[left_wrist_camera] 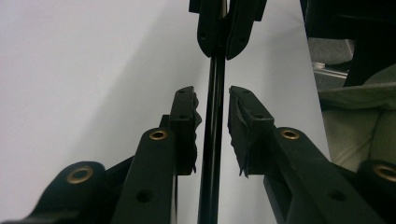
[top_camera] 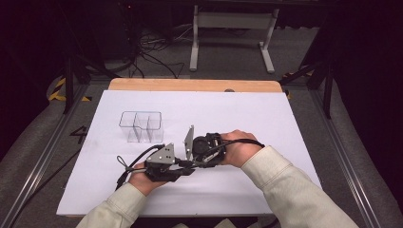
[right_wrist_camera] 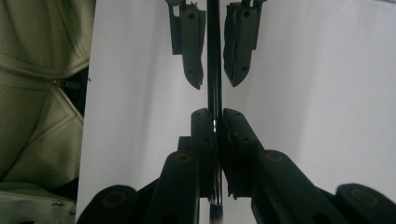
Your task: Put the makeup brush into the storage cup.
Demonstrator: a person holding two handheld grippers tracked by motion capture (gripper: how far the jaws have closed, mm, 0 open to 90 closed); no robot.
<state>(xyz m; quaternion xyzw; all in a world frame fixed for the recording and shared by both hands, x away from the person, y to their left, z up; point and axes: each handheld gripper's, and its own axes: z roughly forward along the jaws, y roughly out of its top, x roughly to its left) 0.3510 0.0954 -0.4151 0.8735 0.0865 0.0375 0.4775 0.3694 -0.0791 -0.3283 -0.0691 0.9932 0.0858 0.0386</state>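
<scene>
Above the white worktop [top_camera: 266,118], the right tongs [right_wrist_camera: 217,122] are clamping a thin black rod [right_wrist_camera: 214,56], while the left tongs [left_wrist_camera: 212,100] are standing narrowly apart around it.

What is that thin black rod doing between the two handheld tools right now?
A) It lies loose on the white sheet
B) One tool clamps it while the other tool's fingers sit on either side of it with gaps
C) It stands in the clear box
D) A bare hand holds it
B: the right gripper has its fingers pressed onto the thin black rod, while the left gripper has fingers flanking it with gaps showing.
</scene>
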